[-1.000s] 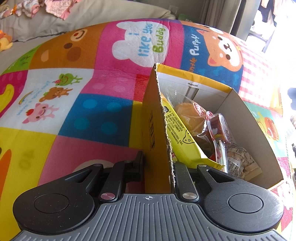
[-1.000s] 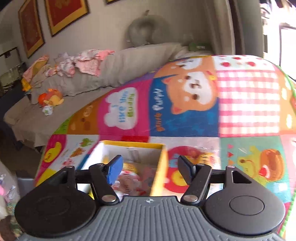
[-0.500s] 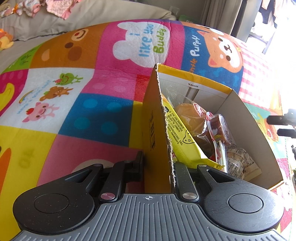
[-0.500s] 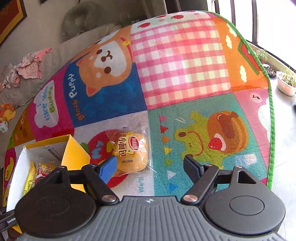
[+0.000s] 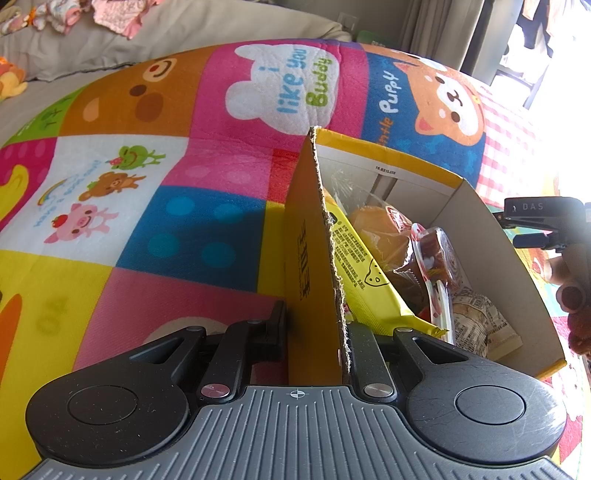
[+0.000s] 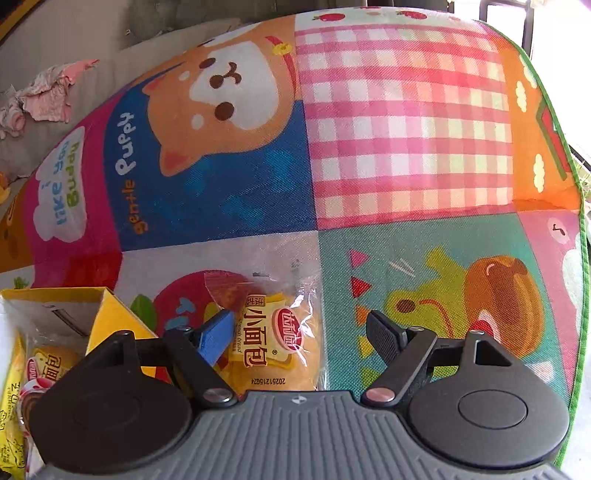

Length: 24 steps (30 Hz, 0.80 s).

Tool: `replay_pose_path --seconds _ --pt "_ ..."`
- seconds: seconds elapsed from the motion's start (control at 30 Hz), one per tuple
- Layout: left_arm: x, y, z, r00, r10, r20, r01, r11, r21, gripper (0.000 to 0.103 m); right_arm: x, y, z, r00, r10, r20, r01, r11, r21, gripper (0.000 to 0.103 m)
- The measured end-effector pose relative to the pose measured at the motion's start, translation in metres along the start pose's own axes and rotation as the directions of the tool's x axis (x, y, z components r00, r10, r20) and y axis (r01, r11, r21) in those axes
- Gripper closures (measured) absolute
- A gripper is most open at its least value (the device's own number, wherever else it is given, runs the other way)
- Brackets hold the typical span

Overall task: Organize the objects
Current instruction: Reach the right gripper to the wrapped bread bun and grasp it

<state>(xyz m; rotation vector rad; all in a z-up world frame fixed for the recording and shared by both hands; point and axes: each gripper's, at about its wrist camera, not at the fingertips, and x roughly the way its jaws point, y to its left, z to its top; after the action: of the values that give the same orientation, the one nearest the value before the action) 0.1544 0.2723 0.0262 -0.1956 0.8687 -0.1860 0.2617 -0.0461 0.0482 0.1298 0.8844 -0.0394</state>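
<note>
A yellow cardboard box (image 5: 306,258) stands on a cartoon play mat and holds several wrapped snacks (image 5: 373,273). My left gripper (image 5: 316,325) is shut on the box's near side wall, one finger outside and one inside. In the right wrist view, a small bread bun in a clear wrapper (image 6: 275,339) lies on the mat just right of the box (image 6: 110,314). My right gripper (image 6: 301,328) is open and low over the bun, its fingers on either side of it. The right gripper also shows at the right edge of the left wrist view (image 5: 546,225).
The play mat (image 6: 406,122) has a green edge at the far right (image 6: 581,258), with bare floor beyond. A grey sofa cushion with loose clothes (image 5: 110,14) lies behind the mat.
My right gripper has moved down and closer to the bun, which now sits between its open fingers. It has come further into the left wrist view. The left gripper and box have not moved.
</note>
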Motion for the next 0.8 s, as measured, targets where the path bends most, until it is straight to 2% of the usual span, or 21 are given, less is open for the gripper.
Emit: replay_pose_path --seconds 0.03,0.1,0.17,0.2,0.3,0.33,0.37,0.43,0.7,0.77,0.8 --pt "0.0 0.0 0.0 1.0 0.0 0.0 0.0 1.0 -0.001 0.086 0.001 0.0 -0.001 1.0 0.01 0.002 -0.01 1.0 -0.001 0.024" --pt "0.0 0.0 0.0 1.0 0.0 0.0 0.0 1.0 0.0 0.086 -0.002 0.001 -0.003 1.0 0.026 0.009 -0.026 1.0 -0.017 0.032" --pt "0.0 0.0 0.0 1.0 0.001 0.0 -0.001 1.0 -0.001 0.086 -0.009 0.005 -0.005 0.998 0.06 0.002 -0.06 0.996 -0.058 0.049" --pt "-0.001 0.0 0.0 1.0 0.001 0.001 -0.001 1.0 -0.004 0.086 -0.012 0.007 -0.006 0.998 0.067 -0.003 -0.067 0.995 -0.075 0.05" --pt "-0.001 0.0 0.0 1.0 0.0 0.003 0.0 1.0 -0.011 0.086 -0.022 0.01 -0.008 0.998 0.069 0.003 -0.069 0.993 -0.093 0.05" --pt "-0.001 0.0 0.0 1.0 0.0 0.003 0.0 1.0 -0.012 0.086 -0.024 0.009 -0.007 0.997 0.076 0.008 -0.075 0.994 -0.085 0.045" --pt "-0.001 0.0 0.0 1.0 -0.002 0.003 0.002 1.0 -0.011 0.086 -0.025 0.008 -0.005 0.997 0.081 0.012 -0.08 0.994 -0.07 0.034" --pt "-0.001 0.0 0.0 1.0 -0.002 0.002 0.002 1.0 -0.01 0.086 -0.024 0.006 -0.002 0.997 0.077 0.032 -0.075 0.996 -0.045 0.025" --pt "-0.001 0.001 0.0 1.0 -0.004 0.003 0.004 1.0 -0.008 0.086 0.013 0.015 -0.009 0.999 0.036 -0.025 -0.037 0.997 -0.066 0.026" --pt "-0.001 0.001 0.0 1.0 -0.005 0.003 0.005 1.0 -0.007 0.086 0.02 0.015 -0.014 0.998 0.037 -0.048 -0.04 0.997 -0.069 0.041" --pt "0.0 0.001 0.0 1.0 -0.005 0.003 0.005 1.0 -0.008 0.086 0.019 0.015 -0.017 0.999 0.029 -0.035 -0.032 0.996 -0.083 0.042"
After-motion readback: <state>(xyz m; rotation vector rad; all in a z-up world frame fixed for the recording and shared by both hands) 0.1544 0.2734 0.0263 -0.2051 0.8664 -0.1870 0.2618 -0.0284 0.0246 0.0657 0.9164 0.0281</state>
